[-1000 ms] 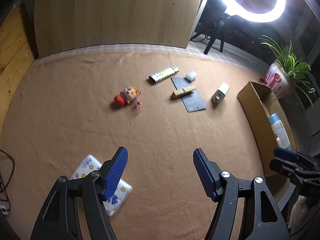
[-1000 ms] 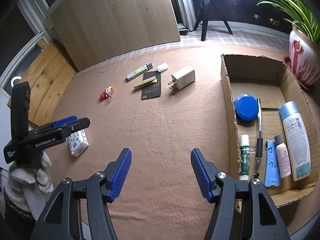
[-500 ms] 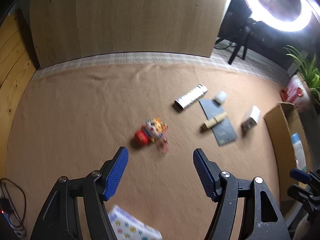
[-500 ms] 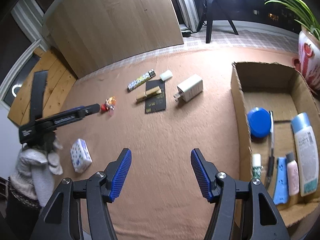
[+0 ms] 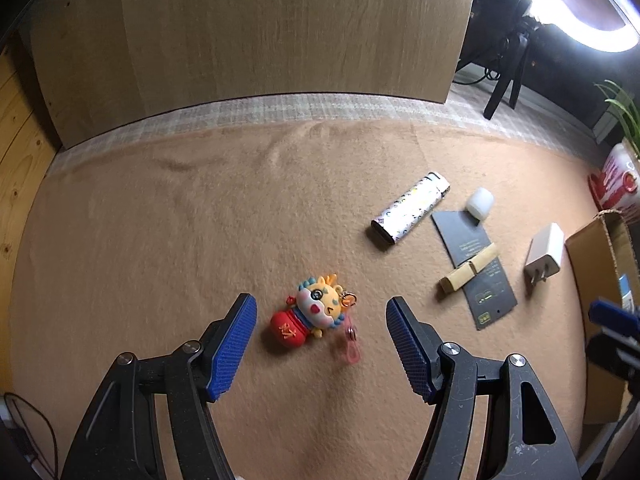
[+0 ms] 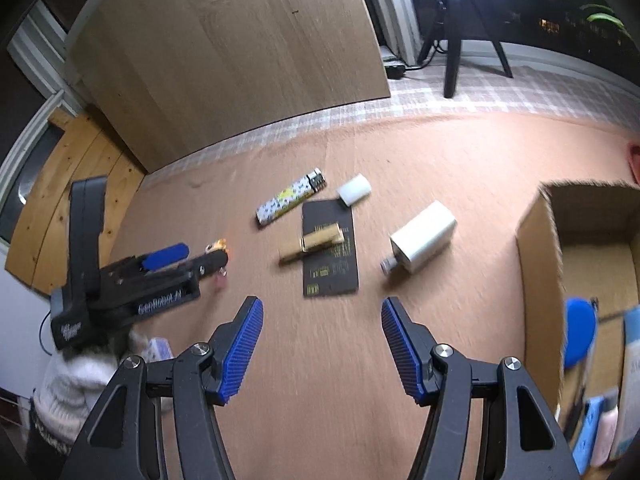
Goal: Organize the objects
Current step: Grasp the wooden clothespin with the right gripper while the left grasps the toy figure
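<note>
A cartoon dragon keychain [image 5: 310, 318] with a red base and pink clip lies on the tan cloth, right between the tips of my open left gripper [image 5: 320, 320]. Farther right lie a patterned lighter [image 5: 410, 208], a white eraser [image 5: 480, 203], a dark card [image 5: 474, 264] with a wooden clothespin [image 5: 470, 268] on it, and a white charger [image 5: 545, 258]. My right gripper [image 6: 320, 324] is open and empty above the cloth, short of the card [image 6: 330, 252], the clothespin [image 6: 312, 242] and the charger [image 6: 422, 238]. The left gripper body [image 6: 132, 276] hides most of the keychain in the right wrist view.
A cardboard box [image 6: 538, 264] at the right holds a blue lid [image 6: 580, 330] and bottles. A tissue pack [image 6: 158, 350] lies at the left near the gloved hand. A wooden board [image 5: 256, 32] stands at the back. A plant pot [image 5: 616, 178] and a ring light [image 5: 580, 4] stand at the far right.
My left gripper moved forward and down over the keychain, which now sits between its fingertips. My right gripper moved forward and left, toward the card and charger.
</note>
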Demonstrator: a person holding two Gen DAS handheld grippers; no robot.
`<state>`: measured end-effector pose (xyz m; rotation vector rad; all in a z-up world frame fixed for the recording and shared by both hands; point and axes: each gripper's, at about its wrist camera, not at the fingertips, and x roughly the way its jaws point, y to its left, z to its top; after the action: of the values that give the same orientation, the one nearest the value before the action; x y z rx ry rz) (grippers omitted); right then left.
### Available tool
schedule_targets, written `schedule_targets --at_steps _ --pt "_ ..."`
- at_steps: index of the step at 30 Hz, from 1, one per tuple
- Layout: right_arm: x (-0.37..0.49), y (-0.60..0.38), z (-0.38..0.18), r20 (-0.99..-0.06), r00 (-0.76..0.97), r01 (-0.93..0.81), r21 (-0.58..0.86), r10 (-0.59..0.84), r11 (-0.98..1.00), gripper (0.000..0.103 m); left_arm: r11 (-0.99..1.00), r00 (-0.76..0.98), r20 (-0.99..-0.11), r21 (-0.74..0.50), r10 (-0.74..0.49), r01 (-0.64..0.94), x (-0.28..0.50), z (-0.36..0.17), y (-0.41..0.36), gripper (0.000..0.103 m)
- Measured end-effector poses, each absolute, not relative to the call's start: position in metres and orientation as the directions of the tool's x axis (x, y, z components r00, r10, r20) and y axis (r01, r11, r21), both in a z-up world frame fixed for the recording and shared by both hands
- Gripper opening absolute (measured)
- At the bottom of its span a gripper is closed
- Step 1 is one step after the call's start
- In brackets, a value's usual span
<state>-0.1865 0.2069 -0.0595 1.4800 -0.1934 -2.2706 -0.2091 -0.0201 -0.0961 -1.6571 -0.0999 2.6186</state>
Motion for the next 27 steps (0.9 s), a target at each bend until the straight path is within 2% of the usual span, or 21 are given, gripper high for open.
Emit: schedule_targets --at_steps 2,4,5,10,15,21,24,27 --pt "-0.196 0.200 -0.062 -0.842 -0.351 0.268 0.330 -0.411 -0.905 0.058 -0.997 -0.418 -0.906 -0.071 0.066 -0.002 -0.211 -0.100 -0.021 0.068" --pt "-0.204 0.195 -0.064 -0.840 -0.361 0.268 0.324 -0.406 -0.907 0.058 -0.998 -0.407 -0.912 -0.060 0.054 0.001 -0.213 -0.104 -0.023 0.051" --pt "-0.208 0.192 -0.065 -0.839 -0.367 0.269 0.316 -0.400 -0.910 0.058 -0.998 -0.402 -0.914 -0.061 0.055 0.002 -0.213 -0.107 -0.024 0.049" --pt "-0.231 0.170 -0.077 -0.856 -0.355 0.295 0.278 -0.375 -0.914 0.058 -0.998 -0.418 -0.906 -0.066 0.062 -0.003 -0.211 -0.107 -0.025 0.049" --pt "-0.252 0.145 -0.086 -0.885 -0.332 0.333 0.215 -0.327 -0.918 0.058 -0.997 -0.413 -0.908 -0.076 0.068 0.001 -0.208 -0.104 -0.028 0.037" --pt "-0.265 0.121 -0.101 -0.933 -0.293 0.392 0.082 -0.209 -0.916 0.057 -0.995 -0.400 -0.912 -0.099 0.090 0.003 -0.200 -0.104 -0.031 0.036" --pt "-0.264 0.122 -0.108 -0.949 -0.253 0.403 0.072 -0.187 -0.912 0.050 -0.994 -0.394 -0.914 -0.108 0.099 0.001 -0.199 -0.107 -0.030 0.036" --pt "-0.261 0.128 -0.111 -0.953 -0.237 0.404 0.081 -0.190 -0.911 0.050 -0.994 -0.397 -0.912 -0.108 0.099 0.000 -0.197 -0.107 -0.030 0.035"
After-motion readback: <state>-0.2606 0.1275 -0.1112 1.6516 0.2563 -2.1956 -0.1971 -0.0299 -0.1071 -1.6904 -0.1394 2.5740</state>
